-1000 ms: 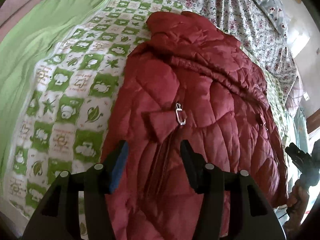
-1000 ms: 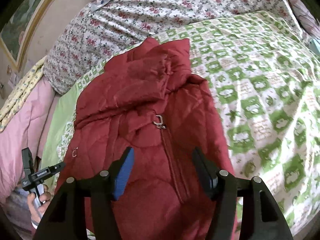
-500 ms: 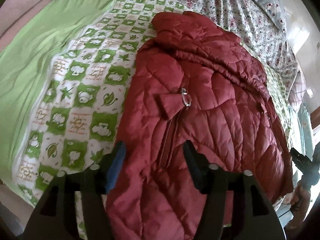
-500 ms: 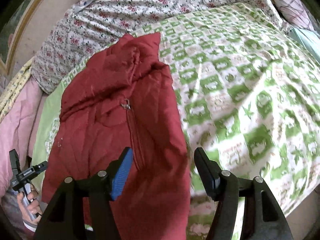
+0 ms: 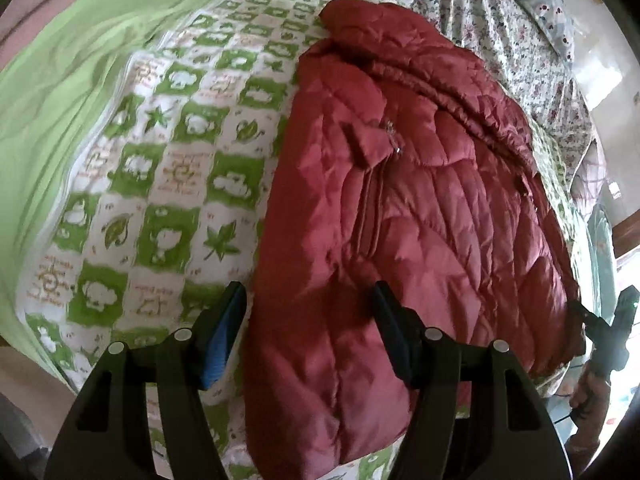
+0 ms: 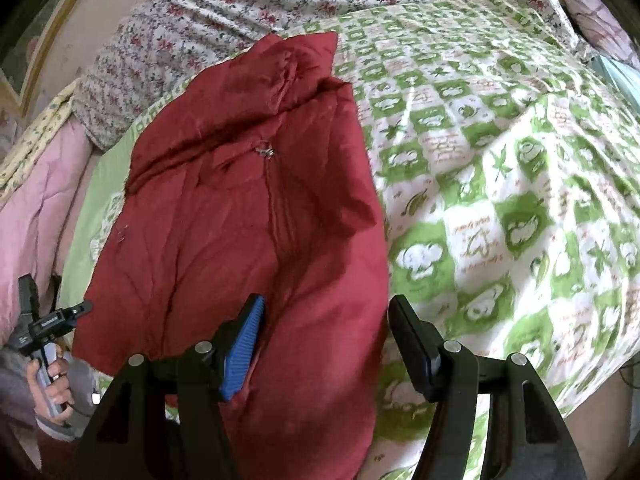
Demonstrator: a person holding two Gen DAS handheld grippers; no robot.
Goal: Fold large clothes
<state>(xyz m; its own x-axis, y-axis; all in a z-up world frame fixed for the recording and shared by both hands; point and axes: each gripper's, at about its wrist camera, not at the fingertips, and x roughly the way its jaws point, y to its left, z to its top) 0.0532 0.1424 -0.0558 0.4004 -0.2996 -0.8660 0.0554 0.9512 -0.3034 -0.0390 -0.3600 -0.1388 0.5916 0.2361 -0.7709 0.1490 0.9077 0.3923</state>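
Observation:
A dark red quilted jacket (image 5: 400, 220) lies front up on the bed, its zip closed and the zip pull (image 5: 390, 136) near the collar. My left gripper (image 5: 308, 320) stands open over the jacket's near left edge; cloth shows between its jaws, but the pads are not pressing on it. The jacket (image 6: 240, 220) fills the left half of the right wrist view. There my right gripper (image 6: 326, 332) stands open above its near right edge, with nothing clamped. Each gripper also shows in the other's view: the right gripper (image 5: 612, 332) and the left gripper (image 6: 44, 320), each held in a hand.
The bed is covered by a green-and-white checked sheet (image 5: 168, 184) (image 6: 500, 200). A floral cover (image 5: 500, 20) (image 6: 280, 0) lies at the head. A plain light green sheet (image 5: 60, 80) lies on one side and a pink quilt (image 6: 32, 208) on the other. The bed's near edge is just below both grippers.
The two grippers have moved apart and slightly down, the left to the jacket's left edge and the right to its right edge. The left jaws stand a little wider. The jacket has not moved.

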